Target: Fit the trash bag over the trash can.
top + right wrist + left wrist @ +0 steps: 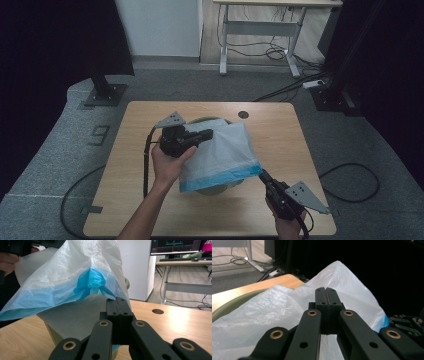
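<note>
A translucent white plastic bag [225, 150] with a blue band along its near edge is stretched over a green bin [215, 189] in the middle of the wooden table [280, 130]. My left gripper [209, 134] is shut on the bag's far left part, and its jaws [327, 293] press together with the white film [262, 315] around them. My right gripper [262, 174] is shut on the bag's blue near right corner. In the right gripper view the closed jaws [119, 301] pinch the bag [62, 272] just under its blue band, in front of the bin [53, 336].
The table has a round cable hole [243, 114] near its far edge. Black cables trail off the table's left and right sides to the grey floor. A white desk [260, 25] with floor cables stands behind, and a black stand base [105, 94] sits at far left.
</note>
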### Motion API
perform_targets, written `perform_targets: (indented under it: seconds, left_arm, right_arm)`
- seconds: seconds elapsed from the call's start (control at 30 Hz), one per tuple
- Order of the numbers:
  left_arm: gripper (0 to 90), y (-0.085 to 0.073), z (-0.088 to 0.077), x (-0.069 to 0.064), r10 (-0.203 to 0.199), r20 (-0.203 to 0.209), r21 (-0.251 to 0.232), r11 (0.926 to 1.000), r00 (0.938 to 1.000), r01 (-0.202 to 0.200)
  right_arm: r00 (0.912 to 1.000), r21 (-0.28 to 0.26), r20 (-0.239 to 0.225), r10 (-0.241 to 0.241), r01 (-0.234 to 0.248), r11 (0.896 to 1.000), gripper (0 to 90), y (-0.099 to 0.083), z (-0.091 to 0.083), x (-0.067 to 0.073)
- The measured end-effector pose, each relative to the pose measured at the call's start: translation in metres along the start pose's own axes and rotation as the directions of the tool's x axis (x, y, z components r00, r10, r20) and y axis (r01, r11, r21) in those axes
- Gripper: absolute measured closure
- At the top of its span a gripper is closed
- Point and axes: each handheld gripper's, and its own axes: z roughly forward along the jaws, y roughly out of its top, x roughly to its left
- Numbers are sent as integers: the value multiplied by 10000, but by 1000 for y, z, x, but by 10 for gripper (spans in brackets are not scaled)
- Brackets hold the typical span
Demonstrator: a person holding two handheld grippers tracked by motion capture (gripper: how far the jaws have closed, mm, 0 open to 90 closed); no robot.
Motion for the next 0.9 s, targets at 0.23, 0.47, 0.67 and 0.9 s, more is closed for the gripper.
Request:
perform_targets:
  seconds: [0.23,0.47,0.67,0.9]
  left_arm:
    - [898,5,0,7,-147,-76,-125,9998,9999,146]
    - [898,6,1,11,-85,-95,66,9999,9999,85]
    - [899,10,-4,16,4,-343,26,10000,9994,-3]
    - [900,16,-7,30,-62,-697,107,9999,9976,70]
  right_arm:
    - [9997,224,189,-130,126,9997,890,-6,2,-6]
    - [9998,297,152,-107,102,9995,890,-9,2,-8]
    - [9997,422,119,-211,206,9989,890,-8,3,-9]
    - [9993,482,-64,-377,379,9981,890,-7,4,-10]
